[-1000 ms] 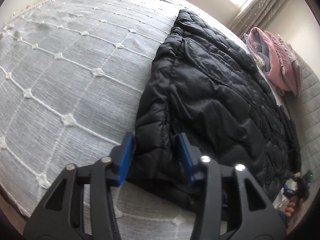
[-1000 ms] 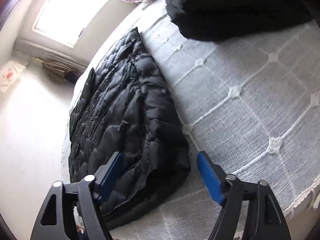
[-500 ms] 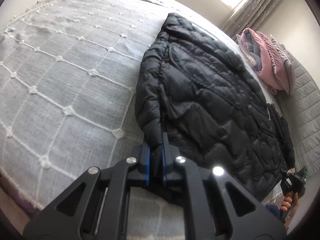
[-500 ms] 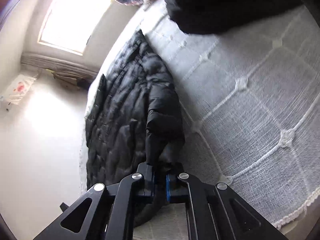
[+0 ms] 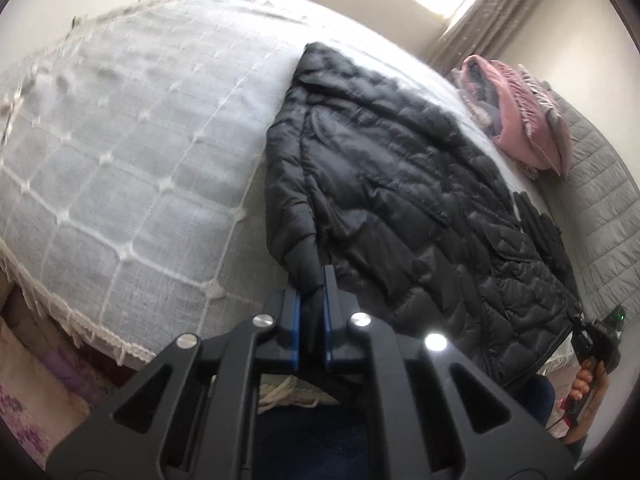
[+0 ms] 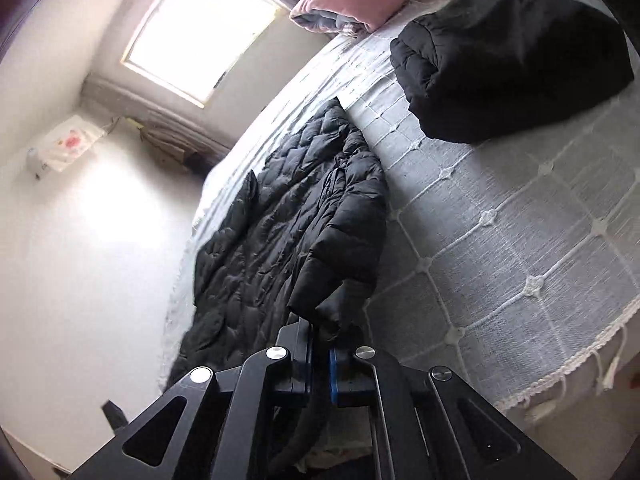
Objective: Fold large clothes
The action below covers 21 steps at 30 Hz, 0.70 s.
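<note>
A black quilted puffer jacket (image 5: 400, 200) lies spread along a bed covered in grey-white tufted fabric (image 5: 120, 140). My left gripper (image 5: 312, 280) is shut on the jacket's near edge, which rises off the bed between the blue pads. In the right wrist view the same jacket (image 6: 280, 232) runs away from me, and my right gripper (image 6: 320, 332) is shut on a bunched corner of it, lifted clear of the bedcover (image 6: 500, 220). The right gripper (image 5: 592, 340) also shows in the left wrist view at the jacket's far corner, held by a hand (image 5: 588, 380).
A second black padded garment (image 6: 500, 60) lies folded farther up the bed. Pink and grey blankets (image 5: 520, 120) are stacked near the window (image 6: 200, 28). The bed's fringed edge (image 6: 560, 380) is close in front of me.
Both grippers went from open around the jacket's edge to shut on it. Both then rose, lifting the pinched fabric off the bed.
</note>
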Available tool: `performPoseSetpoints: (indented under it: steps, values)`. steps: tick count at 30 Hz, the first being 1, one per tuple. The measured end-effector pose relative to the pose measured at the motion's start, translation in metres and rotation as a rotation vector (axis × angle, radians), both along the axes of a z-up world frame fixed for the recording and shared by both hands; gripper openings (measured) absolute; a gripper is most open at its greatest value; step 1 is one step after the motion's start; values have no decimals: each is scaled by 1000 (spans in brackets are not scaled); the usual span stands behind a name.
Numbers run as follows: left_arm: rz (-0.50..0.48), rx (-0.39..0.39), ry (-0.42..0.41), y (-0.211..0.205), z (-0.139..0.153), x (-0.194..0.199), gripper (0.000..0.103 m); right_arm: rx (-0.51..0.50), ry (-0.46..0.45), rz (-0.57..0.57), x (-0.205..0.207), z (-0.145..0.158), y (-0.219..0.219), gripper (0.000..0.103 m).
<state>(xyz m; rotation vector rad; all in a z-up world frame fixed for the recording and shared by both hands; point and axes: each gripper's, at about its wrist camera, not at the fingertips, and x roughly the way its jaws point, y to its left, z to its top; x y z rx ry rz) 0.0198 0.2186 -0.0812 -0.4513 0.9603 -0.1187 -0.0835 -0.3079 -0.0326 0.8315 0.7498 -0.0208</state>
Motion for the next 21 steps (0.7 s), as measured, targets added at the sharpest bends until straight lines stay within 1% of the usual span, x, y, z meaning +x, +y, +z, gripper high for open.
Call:
performPoseSetpoints:
  steps: [1, 3, 6, 8, 10, 12, 13, 14, 17, 18, 19, 20, 21]
  values:
    - [3, -9, 16, 1, -3, 2, 11, -9, 9, 7, 3, -2, 1, 8]
    - [20, -35, 60, 7, -15, 8, 16, -8, 32, 6, 12, -12, 3, 9]
    - [32, -77, 88, 10, -27, 7, 23, -12, 55, 3, 12, -23, 0, 15]
    - [29, -89, 112, 9, -36, 9, 34, 21, 74, -4, 13, -34, -5, 21]
    - [31, -119, 132, 9, -43, 7, 41, 52, 91, -13, 13, -43, -9, 24]
    - [38, -139, 131, 10, -49, 2, 44, 89, 104, -18, 15, -53, -12, 30]
    - [37, -145, 130, 10, -49, 1, 45, 93, 110, -17, 15, -56, -12, 37]
    - [36, -149, 129, 11, -50, 1, 45, 89, 120, -16, 15, -59, -11, 40]
    - [27, -149, 121, 12, -50, -2, 44, 79, 144, -2, 16, -65, -7, 40]
    - [22, -144, 122, 12, -50, -2, 40, 75, 149, 4, 16, -66, -6, 37]
    - [24, -137, 127, 13, -50, -3, 25, 69, 149, 8, 17, -66, -4, 25]
    - [34, -145, 132, 16, -52, -5, 20, 63, 140, 10, 16, -64, -4, 11]
    - [49, -169, 133, 20, -53, -7, 18, 48, 132, 8, 16, -62, -3, 11]
